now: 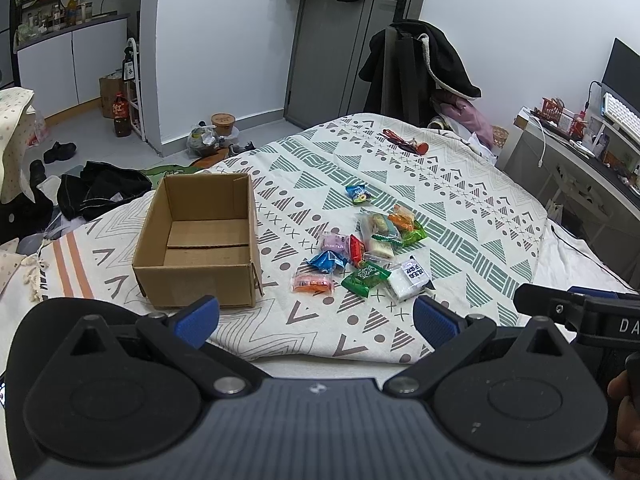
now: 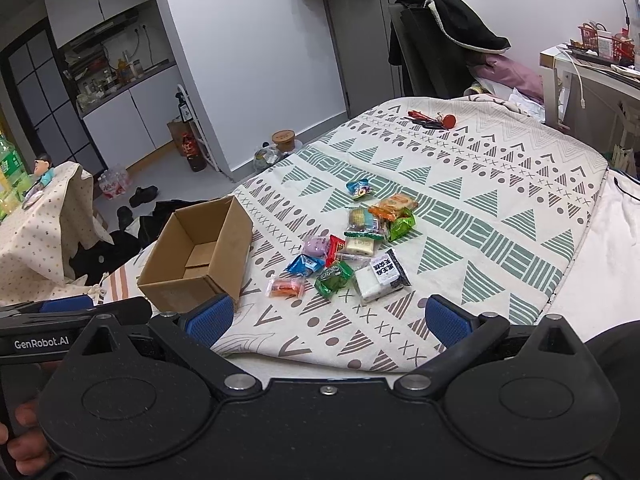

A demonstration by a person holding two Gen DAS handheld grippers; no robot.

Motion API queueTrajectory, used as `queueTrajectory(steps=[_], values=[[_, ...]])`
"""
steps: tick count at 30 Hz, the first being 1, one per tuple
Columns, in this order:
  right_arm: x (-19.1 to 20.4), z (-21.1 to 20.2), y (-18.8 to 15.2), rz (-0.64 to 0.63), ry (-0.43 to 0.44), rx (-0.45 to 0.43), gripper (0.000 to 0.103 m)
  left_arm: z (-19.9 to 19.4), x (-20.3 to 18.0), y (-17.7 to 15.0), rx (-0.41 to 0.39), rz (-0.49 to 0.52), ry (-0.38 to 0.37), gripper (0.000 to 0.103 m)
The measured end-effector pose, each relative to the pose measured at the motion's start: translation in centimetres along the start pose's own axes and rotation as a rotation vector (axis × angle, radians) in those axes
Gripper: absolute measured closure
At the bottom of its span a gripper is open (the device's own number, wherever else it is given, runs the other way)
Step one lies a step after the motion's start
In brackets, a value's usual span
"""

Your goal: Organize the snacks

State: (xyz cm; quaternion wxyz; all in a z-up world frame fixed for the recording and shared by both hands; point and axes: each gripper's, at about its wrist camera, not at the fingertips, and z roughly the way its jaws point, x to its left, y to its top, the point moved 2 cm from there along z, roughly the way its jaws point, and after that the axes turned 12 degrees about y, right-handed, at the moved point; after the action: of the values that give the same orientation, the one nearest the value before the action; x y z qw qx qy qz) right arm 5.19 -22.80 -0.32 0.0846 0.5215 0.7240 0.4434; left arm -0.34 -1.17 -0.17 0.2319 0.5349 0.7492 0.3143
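Note:
An open, empty cardboard box stands on the patterned bed cover. To its right lies a loose heap of several wrapped snacks, among them a white-and-black packet, a green packet, an orange packet and a blue packet set apart farther back. My left gripper is open and empty, near the bed's front edge. My right gripper is open and empty, beside it.
Red scissors and small items lie at the far end of the bed. A chair draped with a black coat stands behind. A desk is at the right. Clothes and shoes lie on the floor at the left.

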Motion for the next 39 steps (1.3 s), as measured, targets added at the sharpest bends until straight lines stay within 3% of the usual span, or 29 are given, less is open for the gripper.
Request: queueTrajectory(steps=[13,39], values=[[-0.3,1.2,0.3,0.014,-0.003,0.005,0.0,0.0,-0.6,0.7,0.004,0.011,-0.017,0.0],[-5.7,7.1,1.1,0.139,0.023,0.071,0.0,6.3,-3.4,2.1,0.05,-0.003,-0.021,0.0]])
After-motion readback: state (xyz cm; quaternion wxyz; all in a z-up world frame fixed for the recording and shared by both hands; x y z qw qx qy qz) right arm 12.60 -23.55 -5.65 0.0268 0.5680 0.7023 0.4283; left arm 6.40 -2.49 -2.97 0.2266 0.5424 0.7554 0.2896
